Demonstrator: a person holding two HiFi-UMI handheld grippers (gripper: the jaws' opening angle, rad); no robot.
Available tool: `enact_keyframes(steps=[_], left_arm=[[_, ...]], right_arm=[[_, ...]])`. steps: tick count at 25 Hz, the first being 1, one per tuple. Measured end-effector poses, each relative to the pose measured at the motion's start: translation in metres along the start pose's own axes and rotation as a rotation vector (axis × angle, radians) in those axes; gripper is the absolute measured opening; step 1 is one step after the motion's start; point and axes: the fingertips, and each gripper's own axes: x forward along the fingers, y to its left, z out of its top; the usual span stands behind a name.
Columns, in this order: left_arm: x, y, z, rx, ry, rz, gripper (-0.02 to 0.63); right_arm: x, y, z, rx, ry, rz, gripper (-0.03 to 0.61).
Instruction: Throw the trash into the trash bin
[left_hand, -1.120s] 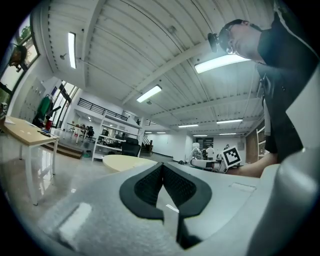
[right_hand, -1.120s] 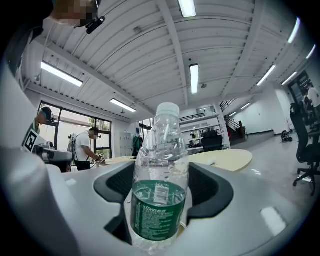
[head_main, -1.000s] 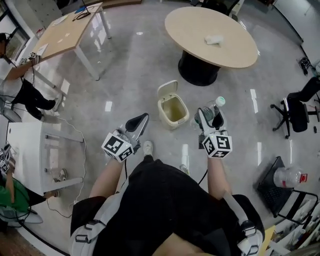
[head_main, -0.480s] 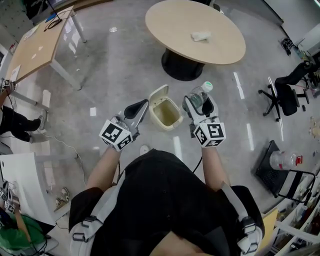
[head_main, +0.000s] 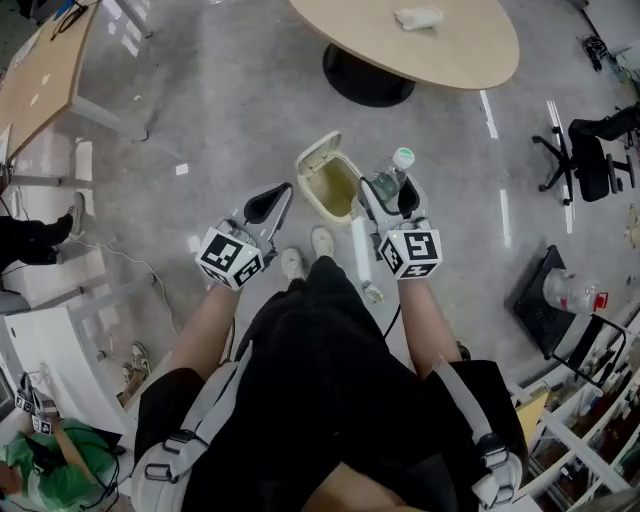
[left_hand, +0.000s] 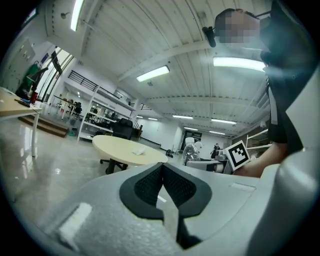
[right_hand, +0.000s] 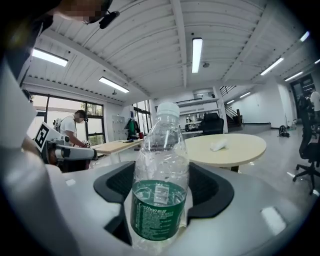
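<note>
Bottle upright, we clamp it in our right gripper near the floor's trash bin, lid open for the drop; our left gripper, jaws pressed together, carries nothing.

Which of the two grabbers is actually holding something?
The right gripper: its jaws clamp a clear bottle with a green label. The left gripper has its jaws shut together, with nothing between them.
</note>
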Motion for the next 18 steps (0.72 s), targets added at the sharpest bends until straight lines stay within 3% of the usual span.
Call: enact_keyframes(steps=[8,18], left_arm=[[0.028,0.029,-0.066,-0.099,0.113,0.06,0.002],[0.055,0.049,-0.136,-0.193,0.217,0.121,0.002]], right_arm=[[0.049,-0.019,-0.084,-0.032,0.157,0.014,0.331],[0.087,-0.01,-0.183,-0.068,0.303,0.153,0.332]])
